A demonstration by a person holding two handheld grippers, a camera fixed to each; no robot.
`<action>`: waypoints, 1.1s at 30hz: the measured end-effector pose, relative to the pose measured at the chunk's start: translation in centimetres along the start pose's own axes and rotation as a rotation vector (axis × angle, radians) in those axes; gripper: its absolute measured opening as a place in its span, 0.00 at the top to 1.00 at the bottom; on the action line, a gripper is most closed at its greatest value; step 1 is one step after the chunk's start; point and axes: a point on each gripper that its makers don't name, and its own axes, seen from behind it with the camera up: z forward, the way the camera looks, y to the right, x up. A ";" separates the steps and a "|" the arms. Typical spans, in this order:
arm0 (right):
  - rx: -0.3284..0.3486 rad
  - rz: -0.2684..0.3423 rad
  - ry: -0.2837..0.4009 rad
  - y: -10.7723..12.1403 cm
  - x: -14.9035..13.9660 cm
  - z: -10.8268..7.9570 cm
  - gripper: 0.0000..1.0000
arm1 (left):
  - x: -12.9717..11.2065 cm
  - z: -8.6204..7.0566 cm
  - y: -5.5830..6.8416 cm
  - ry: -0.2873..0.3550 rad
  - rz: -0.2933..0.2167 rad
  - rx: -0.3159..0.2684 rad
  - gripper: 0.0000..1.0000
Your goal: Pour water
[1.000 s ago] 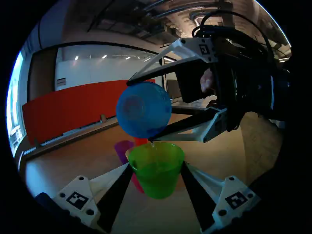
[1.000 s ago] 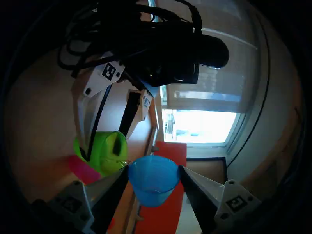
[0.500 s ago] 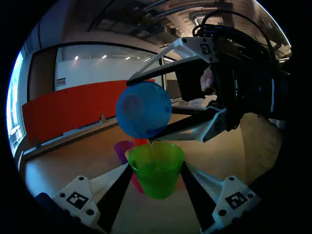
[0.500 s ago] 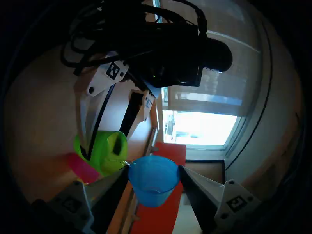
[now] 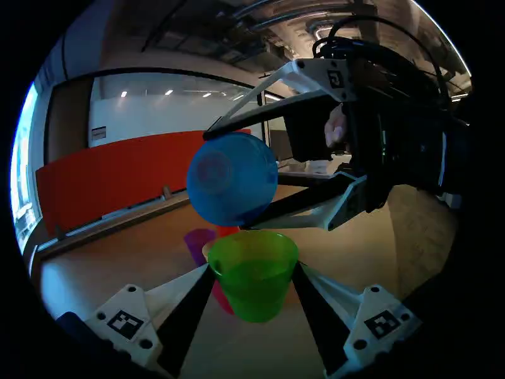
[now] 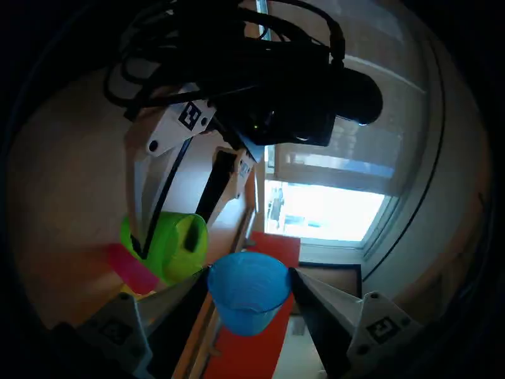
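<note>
Between the fingers of the left gripper [image 5: 252, 271], in the left gripper view: clamping the green cup [image 5: 254, 287] upright, pressing on both its sides. Just above and ahead, tipping the blue cup [image 5: 231, 178] over that rim, yet no longer trickling water as half a second ago; probably finishing the pour. In the right gripper view: pinching the blue cup between the fingers of the right gripper [image 6: 248, 273], hanging just beside the green one.

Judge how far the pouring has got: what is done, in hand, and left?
Done: both cups are gripped, the green cup in the left gripper, the blue cup in the right gripper. In hand: the blue cup is tipped over the green one; no stream shows, so pouring looks nearly over. Left: righting the blue cup.
</note>
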 end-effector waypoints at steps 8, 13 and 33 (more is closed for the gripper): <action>0.000 -0.016 -0.001 0.3 -0.3 0.1 0.07 | 0.1 -0.1 0.0 0.003 0.000 0.000 0.15; 0.002 -0.023 -0.002 0.3 -0.4 0.1 0.07 | 0.1 -0.2 0.0 0.005 -0.001 0.000 0.15; 0.014 -0.056 0.002 0.2 -0.7 0.4 0.07 | 0.2 -0.4 0.2 0.012 -0.007 -0.001 0.15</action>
